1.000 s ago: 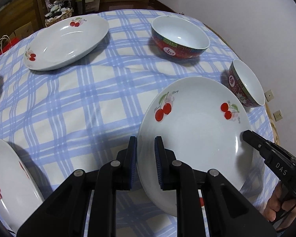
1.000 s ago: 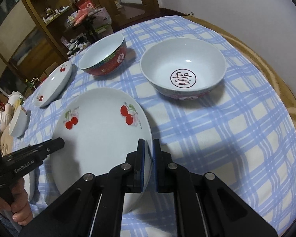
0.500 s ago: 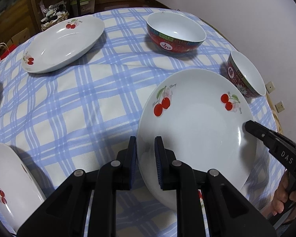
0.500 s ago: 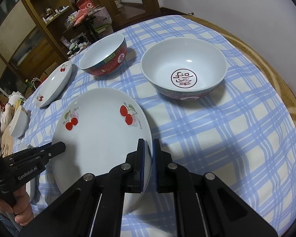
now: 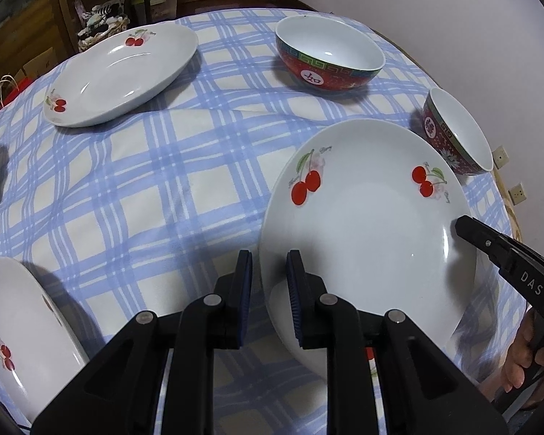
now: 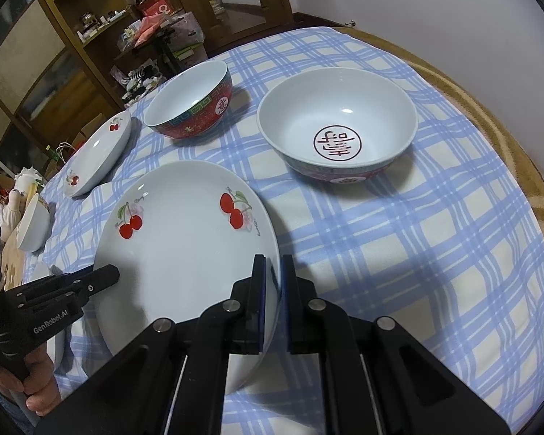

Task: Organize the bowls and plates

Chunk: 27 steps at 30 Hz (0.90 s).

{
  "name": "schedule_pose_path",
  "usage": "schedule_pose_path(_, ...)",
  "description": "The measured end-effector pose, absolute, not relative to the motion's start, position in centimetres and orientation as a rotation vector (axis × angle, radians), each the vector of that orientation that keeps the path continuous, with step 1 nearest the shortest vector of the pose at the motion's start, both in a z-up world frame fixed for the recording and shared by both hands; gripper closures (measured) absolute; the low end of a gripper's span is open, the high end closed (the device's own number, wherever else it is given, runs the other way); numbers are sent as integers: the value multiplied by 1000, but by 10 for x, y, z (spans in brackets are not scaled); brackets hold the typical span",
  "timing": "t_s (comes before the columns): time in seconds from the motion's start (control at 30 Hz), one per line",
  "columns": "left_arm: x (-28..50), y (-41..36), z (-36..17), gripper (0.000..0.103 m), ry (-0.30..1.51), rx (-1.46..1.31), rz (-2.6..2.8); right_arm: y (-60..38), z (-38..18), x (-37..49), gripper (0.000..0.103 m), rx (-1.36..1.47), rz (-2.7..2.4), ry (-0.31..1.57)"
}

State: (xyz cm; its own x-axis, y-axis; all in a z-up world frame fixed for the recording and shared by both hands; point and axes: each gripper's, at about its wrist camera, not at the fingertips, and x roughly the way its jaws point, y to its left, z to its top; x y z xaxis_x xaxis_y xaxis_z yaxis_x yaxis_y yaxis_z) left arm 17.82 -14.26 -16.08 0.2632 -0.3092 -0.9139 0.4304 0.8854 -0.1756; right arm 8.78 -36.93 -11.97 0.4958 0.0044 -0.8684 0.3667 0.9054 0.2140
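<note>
The cherry plate (image 5: 366, 239) sits near the table's (image 6: 399, 253) near edge, its rim clamped between the narrow jaws of the right gripper (image 6: 271, 282) on one side. On the other, the left gripper (image 5: 269, 282) straddles the rim; its jaws have just been opening, with a gap beside the outer pad. A red bowl (image 5: 328, 58) and a second plate (image 5: 121, 72) lie toward the far edge.
</note>
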Motion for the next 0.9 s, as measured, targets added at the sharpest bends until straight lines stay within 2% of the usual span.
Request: schedule_pose_path(0.9,173,-109,-128,79,1161,67,-419,-357,-117,89,92,326,-294,1045)
